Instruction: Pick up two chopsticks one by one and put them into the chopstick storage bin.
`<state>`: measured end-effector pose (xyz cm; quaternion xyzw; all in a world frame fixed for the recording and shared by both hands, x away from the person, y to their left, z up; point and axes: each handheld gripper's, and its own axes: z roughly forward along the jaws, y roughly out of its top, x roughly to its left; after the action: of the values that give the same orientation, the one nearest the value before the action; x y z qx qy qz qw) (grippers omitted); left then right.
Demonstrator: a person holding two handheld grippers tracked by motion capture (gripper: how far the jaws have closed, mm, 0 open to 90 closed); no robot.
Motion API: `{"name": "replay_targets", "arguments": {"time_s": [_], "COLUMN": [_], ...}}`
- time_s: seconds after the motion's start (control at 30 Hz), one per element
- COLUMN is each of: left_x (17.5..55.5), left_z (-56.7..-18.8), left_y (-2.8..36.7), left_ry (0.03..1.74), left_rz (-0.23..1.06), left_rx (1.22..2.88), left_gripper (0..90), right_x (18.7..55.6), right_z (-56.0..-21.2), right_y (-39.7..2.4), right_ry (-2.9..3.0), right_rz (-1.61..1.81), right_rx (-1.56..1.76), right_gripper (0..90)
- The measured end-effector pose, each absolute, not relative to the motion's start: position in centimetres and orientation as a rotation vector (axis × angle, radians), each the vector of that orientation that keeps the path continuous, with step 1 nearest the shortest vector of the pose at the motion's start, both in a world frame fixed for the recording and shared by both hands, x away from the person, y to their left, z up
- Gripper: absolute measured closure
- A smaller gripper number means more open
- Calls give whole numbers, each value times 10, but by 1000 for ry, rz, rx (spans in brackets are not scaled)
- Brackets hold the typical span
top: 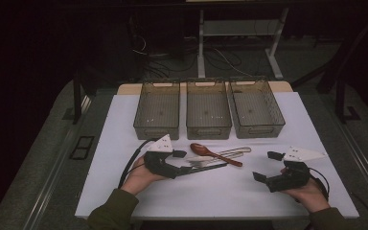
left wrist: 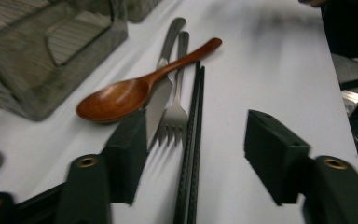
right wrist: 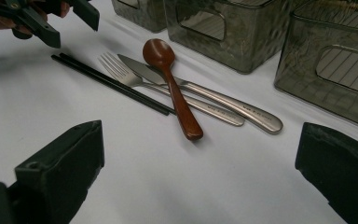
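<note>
A brown wooden spoon (top: 212, 153) lies across a steel knife (right wrist: 223, 97) and a steel fork (right wrist: 121, 70) in the middle of the white table. A pair of black chopsticks (right wrist: 112, 83) lies beside the fork. My left gripper (top: 182, 163) is at the left end of this cutlery. Its jaws stand partly apart, with the chopsticks (left wrist: 192, 154) and the fork's tines (left wrist: 172, 122) between them, and the pads touch neither. My right gripper (top: 267, 166) rests to the right of the cutlery, its jaws wide apart over bare table.
Three grey see-through bins (top: 156, 130) (top: 208, 130) (top: 258, 129) stand in a row behind the cutlery, with nothing visible inside. The white sheet (top: 220, 196) runs to the table's front edge. Beyond the table are cables and metal frame legs (top: 201, 43).
</note>
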<state>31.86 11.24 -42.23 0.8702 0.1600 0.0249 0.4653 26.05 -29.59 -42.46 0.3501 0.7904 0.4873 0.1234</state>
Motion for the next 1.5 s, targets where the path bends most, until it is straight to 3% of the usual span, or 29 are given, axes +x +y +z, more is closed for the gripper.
{"name": "replay_targets", "arguments": {"time_s": [0.2,0.6,1.13,1.5], "left_x": [319,323,322,319], "left_z": [-427,-437,-440,-444], "left_y": [114,119,121,117], "left_ry": [388,411,391,368], "left_rz": [42,16,-18,-24], "left_rx": [2186,2268,2275,2304], "left_gripper": [567,738,830,836], "right_x": [260,260,260,260], "right_z": [-425,-425,-425,-425], "right_y": [-295,-294,-295,-294], "right_ry": [2311,2322,2322,2324], "right_rz": [1418,1417,1416,1418], "right_rx": [1013,1009,1010,1010], "right_gripper": [7,7,7,7]}}
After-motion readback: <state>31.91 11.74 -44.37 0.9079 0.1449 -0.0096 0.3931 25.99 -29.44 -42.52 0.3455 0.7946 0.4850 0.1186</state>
